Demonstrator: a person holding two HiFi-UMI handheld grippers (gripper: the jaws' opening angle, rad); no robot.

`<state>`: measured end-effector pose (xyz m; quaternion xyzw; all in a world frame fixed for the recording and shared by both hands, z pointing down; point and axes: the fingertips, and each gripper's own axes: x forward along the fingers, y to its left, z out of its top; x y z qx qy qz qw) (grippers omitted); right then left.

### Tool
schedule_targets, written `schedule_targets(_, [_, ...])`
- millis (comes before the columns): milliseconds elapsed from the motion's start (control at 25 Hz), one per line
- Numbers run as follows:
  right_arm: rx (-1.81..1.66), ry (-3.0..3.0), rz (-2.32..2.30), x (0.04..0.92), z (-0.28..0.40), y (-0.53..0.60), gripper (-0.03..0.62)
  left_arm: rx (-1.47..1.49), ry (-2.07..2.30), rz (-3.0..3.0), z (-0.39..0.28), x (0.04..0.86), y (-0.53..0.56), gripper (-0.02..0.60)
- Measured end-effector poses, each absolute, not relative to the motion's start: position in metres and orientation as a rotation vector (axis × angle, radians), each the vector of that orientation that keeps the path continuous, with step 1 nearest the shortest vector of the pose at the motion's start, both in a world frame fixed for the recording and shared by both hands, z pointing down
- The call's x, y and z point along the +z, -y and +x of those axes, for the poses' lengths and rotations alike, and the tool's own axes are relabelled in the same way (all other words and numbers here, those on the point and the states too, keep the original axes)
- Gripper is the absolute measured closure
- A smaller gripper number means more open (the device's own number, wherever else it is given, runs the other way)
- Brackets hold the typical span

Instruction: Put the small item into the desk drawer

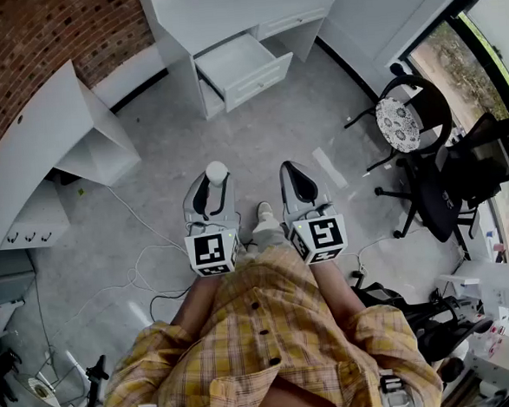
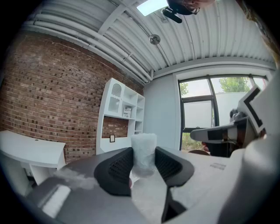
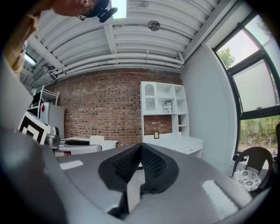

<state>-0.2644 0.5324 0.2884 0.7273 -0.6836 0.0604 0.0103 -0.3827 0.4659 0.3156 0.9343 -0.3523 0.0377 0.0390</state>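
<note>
My left gripper (image 1: 213, 182) is shut on a small white cylinder-shaped item (image 2: 143, 151), which stands upright between the black pads and pokes out above them; the item (image 1: 216, 170) shows as a white cap in the head view. My right gripper (image 1: 295, 180) is shut with nothing between its pads (image 3: 141, 164). Both are held side by side at waist height over the grey floor. The white desk (image 1: 232, 8) stands ahead at the top of the head view, with one drawer (image 1: 243, 68) pulled out and open towards me.
A second white desk (image 1: 41, 139) runs along the brick wall at left. Black office chairs (image 1: 443, 168) and a patterned seat (image 1: 398, 123) stand at right by the window. White cables (image 1: 146, 267) trail over the floor at left. A white shelf unit (image 3: 162, 111) tops the desk.
</note>
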Motion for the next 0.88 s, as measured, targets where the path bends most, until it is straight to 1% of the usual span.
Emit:
schedule_targets(200, [0.189,2.139,2.273,0.288,-0.244,-0.531,0.597,0.114,1.076,2.869,-0.361,0.313,-0.466,0.415])
schedule_targets(440, [0.231,2.211,2.265,0.293,-0.201,-0.508,0.595,0.151,1.078,2.867,-0.318,0.318,-0.443,0.414])
schedule_targets(680, [0.262,2.270,2.209,0.300,-0.156,-0.456,0.595,0.164,1.120,2.840,-0.274,0.322,-0.396,0.416])
schedule_targets(880, [0.234,2.311,2.206,0.296,-0.099,-0.411,0.595,0.190,1.148,2.847,-0.218,0.326,-0.357,0.414])
